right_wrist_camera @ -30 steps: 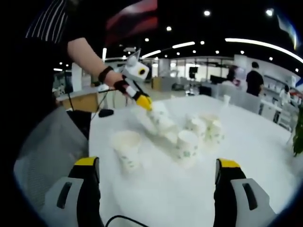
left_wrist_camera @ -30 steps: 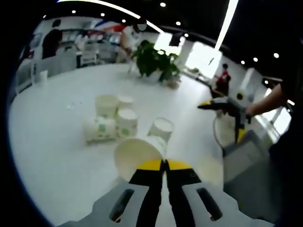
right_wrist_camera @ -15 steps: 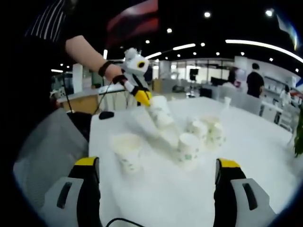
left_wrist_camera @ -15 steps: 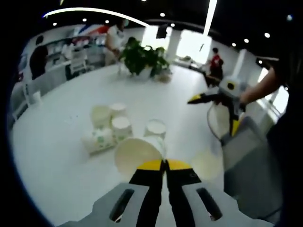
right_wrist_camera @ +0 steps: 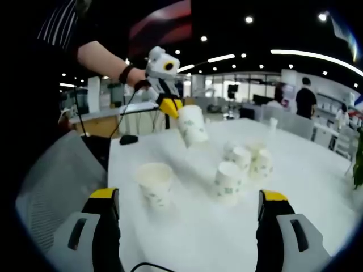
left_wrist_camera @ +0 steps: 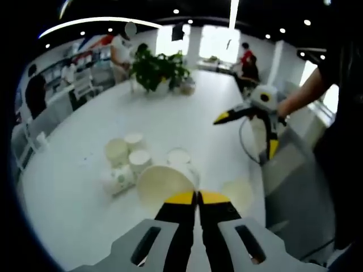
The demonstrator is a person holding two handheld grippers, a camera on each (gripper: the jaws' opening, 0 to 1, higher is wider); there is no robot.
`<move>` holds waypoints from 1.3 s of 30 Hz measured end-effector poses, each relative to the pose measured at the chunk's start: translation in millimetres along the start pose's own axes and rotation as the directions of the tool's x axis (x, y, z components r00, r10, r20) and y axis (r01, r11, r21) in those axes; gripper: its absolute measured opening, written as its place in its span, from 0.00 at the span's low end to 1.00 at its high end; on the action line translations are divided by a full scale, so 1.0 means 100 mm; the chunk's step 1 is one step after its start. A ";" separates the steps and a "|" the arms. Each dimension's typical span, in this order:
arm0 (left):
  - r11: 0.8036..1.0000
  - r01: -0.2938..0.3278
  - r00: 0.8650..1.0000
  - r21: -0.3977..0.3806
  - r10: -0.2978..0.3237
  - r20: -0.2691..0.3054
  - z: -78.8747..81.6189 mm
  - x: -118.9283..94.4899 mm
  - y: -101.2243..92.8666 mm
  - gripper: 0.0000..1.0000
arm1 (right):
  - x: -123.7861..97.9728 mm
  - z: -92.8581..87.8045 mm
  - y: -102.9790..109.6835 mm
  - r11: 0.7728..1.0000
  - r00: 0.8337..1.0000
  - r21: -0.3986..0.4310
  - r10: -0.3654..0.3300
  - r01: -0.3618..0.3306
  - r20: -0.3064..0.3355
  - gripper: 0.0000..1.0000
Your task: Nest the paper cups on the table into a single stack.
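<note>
The left gripper (left_wrist_camera: pixel 197 196) pinches an empty paper cup (left_wrist_camera: pixel 164 187) above the white table (left_wrist_camera: pixel 85 209); the right gripper (right_wrist_camera: pixel 190 207) is spread wide.

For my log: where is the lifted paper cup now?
In the right gripper view, the lifted cup hangs upper left of centre, in the left gripper, above the cup cluster.

No legible text, numbers or brand marks in either view. Paper cups (right_wrist_camera: pixel 229 181) on the worktop (right_wrist_camera: pixel 317 187) carry a green printed pattern, too blurred to read as lettering. A red and blue band on the far wall, upper left of the left gripper view, shows no readable characters
</note>
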State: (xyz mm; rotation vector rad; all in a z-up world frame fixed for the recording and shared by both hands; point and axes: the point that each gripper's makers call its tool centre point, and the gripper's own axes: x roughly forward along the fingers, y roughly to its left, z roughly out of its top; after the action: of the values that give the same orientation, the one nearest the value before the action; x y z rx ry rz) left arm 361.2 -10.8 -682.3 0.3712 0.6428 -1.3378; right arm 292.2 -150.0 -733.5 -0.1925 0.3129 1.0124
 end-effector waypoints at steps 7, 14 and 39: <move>0.999 0.013 0.999 0.040 -0.010 -0.050 0.04 -0.04 -0.14 0.00 | -0.02 0.00 0.02 1.000 1.000 0.002 -0.002 0.002 0.004 1.00; 0.993 0.019 0.996 0.114 -0.009 -0.092 0.11 -0.05 -0.27 0.00 | -0.04 -0.01 0.07 1.000 1.000 0.012 -0.003 0.003 0.009 1.00; 0.933 0.138 0.946 0.333 -0.025 -0.322 0.17 -0.04 -0.68 0.00 | -0.03 0.01 0.15 1.000 0.999 0.025 -0.011 0.010 0.036 1.00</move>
State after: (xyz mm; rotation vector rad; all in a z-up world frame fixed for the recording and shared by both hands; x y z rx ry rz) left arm 298.4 -32.2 -659.1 0.8710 0.6853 -1.4919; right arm 278.4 -144.3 -732.1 -0.1532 0.2909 1.0002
